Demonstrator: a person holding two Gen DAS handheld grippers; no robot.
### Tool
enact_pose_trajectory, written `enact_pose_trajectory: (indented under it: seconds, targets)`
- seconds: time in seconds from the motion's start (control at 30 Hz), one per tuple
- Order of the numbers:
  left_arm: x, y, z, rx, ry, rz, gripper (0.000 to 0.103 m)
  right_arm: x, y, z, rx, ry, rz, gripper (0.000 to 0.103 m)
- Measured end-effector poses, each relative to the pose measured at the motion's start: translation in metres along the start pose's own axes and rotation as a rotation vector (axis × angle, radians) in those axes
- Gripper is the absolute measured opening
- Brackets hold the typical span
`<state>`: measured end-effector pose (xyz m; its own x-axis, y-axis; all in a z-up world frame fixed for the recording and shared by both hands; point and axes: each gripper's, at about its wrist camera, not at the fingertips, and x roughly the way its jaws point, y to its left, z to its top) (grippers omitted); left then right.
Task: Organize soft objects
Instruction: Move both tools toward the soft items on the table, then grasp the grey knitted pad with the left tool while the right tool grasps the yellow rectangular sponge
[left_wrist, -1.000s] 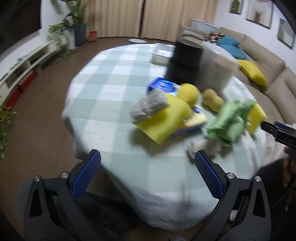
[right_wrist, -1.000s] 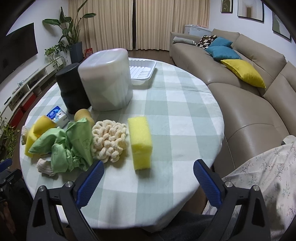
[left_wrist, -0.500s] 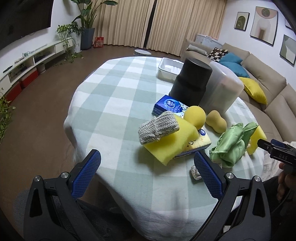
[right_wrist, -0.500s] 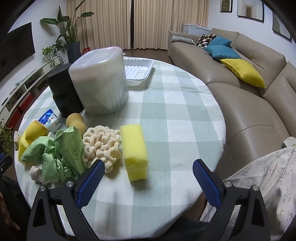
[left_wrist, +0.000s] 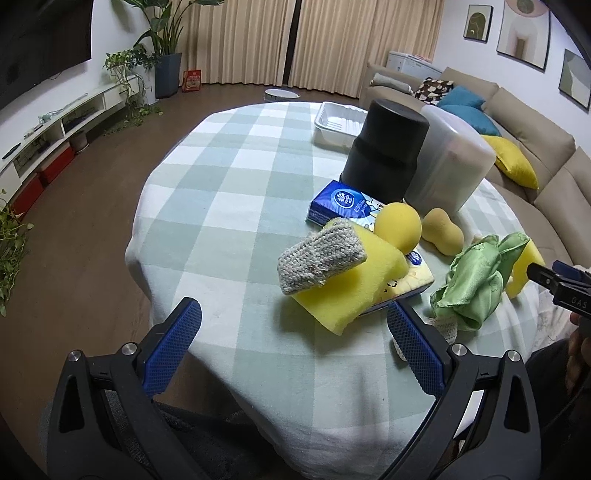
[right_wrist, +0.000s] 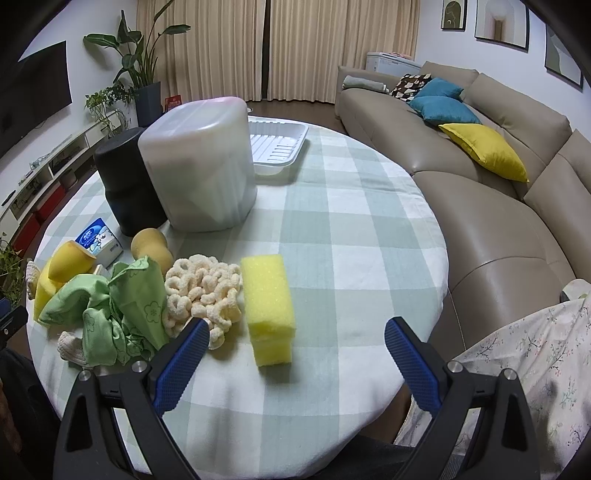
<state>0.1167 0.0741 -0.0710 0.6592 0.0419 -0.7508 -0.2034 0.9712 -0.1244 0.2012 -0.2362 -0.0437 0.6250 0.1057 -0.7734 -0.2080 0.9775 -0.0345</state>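
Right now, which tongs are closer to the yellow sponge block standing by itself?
Right. The right tongs hang open just in front of the yellow sponge block. The left tongs are open over by the grey knitted pad, past the green cloth.

Round worktop (right_wrist: 369, 229), covered in a green-and-white checked cloth. Behind it: beige curtains (right_wrist: 306, 48), closed. Right of the worktop: tan leather sofa (right_wrist: 491, 206) bearing one yellow cushion (right_wrist: 484, 149), two teal cushions (right_wrist: 443, 99) and one patterned cushion (right_wrist: 410, 83). Left of the worktop: low white TV unit (left_wrist: 55, 136), potted plant (left_wrist: 162, 48) in a dark planter. Framed prints (left_wrist: 521, 31) on the wall above the sofa.
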Motion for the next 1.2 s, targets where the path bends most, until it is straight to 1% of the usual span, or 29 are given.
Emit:
enact_pose_trajectory:
  seconds: [0.17, 0.3, 0.47, 0.67, 0.8, 0.87, 1.0, 1.2]
  targets:
    - [0.005, 0.000, 0.003, 0.011, 0.004, 0.007, 0.102, 0.004, 0.000, 0.002, -0.006, 0.003, -0.004, 0.098]
    - [0.009, 0.000, 0.004, 0.015, 0.024, -0.010, 0.102, 0.006, 0.000, 0.001, -0.006, 0.005, -0.003, 0.098]
    - [0.014, -0.003, 0.006, 0.038, 0.038, -0.006, 0.102, 0.008, -0.002, 0.001, -0.003, 0.004, 0.000, 0.098]
    - [0.020, -0.002, 0.015, 0.040, 0.037, -0.001, 0.102, 0.011, -0.004, -0.001, 0.000, 0.013, 0.006, 0.098]
    - [0.023, -0.005, 0.022, 0.082, 0.036, -0.012, 0.102, 0.014, -0.006, -0.002, 0.004, 0.019, 0.007, 0.098]
    - [0.022, -0.004, 0.026, 0.085, 0.033, -0.034, 0.102, 0.015, -0.008, -0.002, 0.009, 0.021, 0.008, 0.098]
    - [0.016, 0.007, 0.032, 0.062, 0.017, -0.105, 0.102, 0.017, -0.010, -0.003, 0.017, 0.023, 0.017, 0.097]
    - [0.016, 0.020, 0.042, 0.073, 0.026, -0.168, 0.101, 0.021, -0.010, -0.005, 0.020, 0.034, 0.038, 0.094]
